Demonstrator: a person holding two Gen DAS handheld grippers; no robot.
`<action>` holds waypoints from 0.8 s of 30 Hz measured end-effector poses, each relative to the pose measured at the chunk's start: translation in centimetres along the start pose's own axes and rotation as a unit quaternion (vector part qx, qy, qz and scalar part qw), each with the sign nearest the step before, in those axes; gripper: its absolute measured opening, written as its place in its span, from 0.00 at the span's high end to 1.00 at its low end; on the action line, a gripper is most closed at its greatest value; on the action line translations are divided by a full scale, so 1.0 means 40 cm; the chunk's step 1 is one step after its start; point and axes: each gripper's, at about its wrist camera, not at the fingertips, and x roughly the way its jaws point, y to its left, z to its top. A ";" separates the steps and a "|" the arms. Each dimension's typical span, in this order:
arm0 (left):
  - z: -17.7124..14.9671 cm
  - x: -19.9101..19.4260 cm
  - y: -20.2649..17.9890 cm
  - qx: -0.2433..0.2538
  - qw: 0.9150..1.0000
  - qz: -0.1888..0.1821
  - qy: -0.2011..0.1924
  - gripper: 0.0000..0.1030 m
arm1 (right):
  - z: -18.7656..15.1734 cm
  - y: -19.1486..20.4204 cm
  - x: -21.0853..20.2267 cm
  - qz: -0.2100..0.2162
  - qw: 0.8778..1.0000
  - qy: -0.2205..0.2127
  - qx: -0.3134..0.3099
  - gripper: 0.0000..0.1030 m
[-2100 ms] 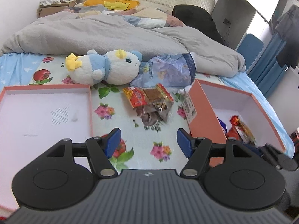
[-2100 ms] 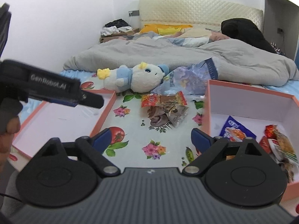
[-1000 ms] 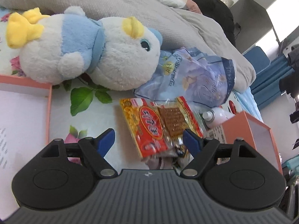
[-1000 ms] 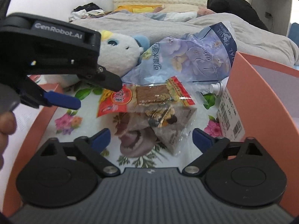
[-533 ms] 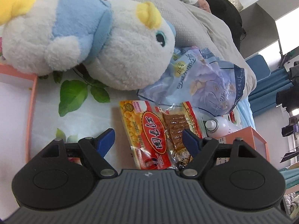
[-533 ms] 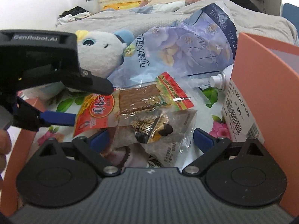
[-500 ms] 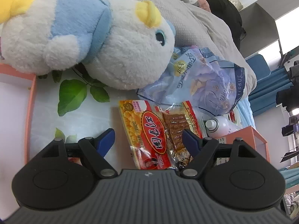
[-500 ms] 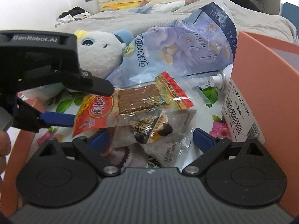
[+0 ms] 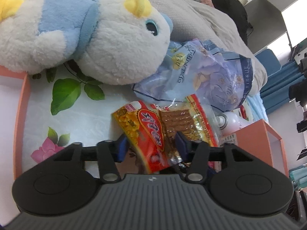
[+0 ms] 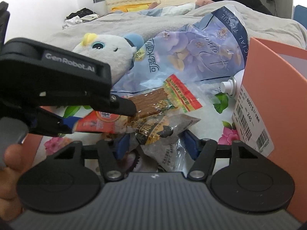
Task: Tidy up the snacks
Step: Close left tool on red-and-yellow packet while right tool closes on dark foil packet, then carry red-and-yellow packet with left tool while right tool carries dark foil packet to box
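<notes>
Below the plush toy [image 9: 99, 38], the red snack packet [image 9: 151, 134] is lying lengthwise toward it, the closing left hand-held gripper [image 9: 151, 145] clamping it; only the right view shows the right hand-held gripper [image 10: 156, 143] closing around a grey packet [image 10: 163, 132].

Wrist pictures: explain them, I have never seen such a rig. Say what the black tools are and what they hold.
No robot: a person holds a two-finger gripper in each hand, each carrying a camera. The left view shows the left gripper, jaws just closed onto a red snack packet. The right view shows the right gripper, jaws just closing around a grey packet; contact is unclear. Around them on the flowered sheet: a plush toy, a tissue pack, an orange box.
</notes>
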 end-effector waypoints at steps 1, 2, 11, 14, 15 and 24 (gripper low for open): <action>-0.001 -0.003 -0.001 0.000 1.000 -0.003 -0.001 0.56 | -0.001 0.000 -0.002 0.002 1.000 0.001 0.000 0.42; -0.004 -0.007 -0.004 0.003 1.000 -0.003 -0.002 0.64 | -0.002 0.000 -0.005 0.004 1.000 0.002 0.001 0.43; -0.038 -0.065 -0.050 0.049 0.998 0.009 -0.026 0.95 | -0.022 0.004 -0.044 0.013 1.000 0.011 0.004 0.44; -0.056 -0.094 -0.046 0.039 0.999 0.002 -0.032 0.95 | -0.035 0.004 -0.068 0.015 1.000 0.019 0.003 0.44; -0.063 -0.105 -0.045 0.035 0.999 0.000 -0.035 0.96 | -0.039 0.004 -0.075 0.016 1.000 0.022 0.002 0.44; -0.141 -0.212 -0.034 -0.006 0.998 -0.013 -0.065 0.97 | -0.079 0.002 -0.160 0.009 0.999 0.043 -0.018 0.45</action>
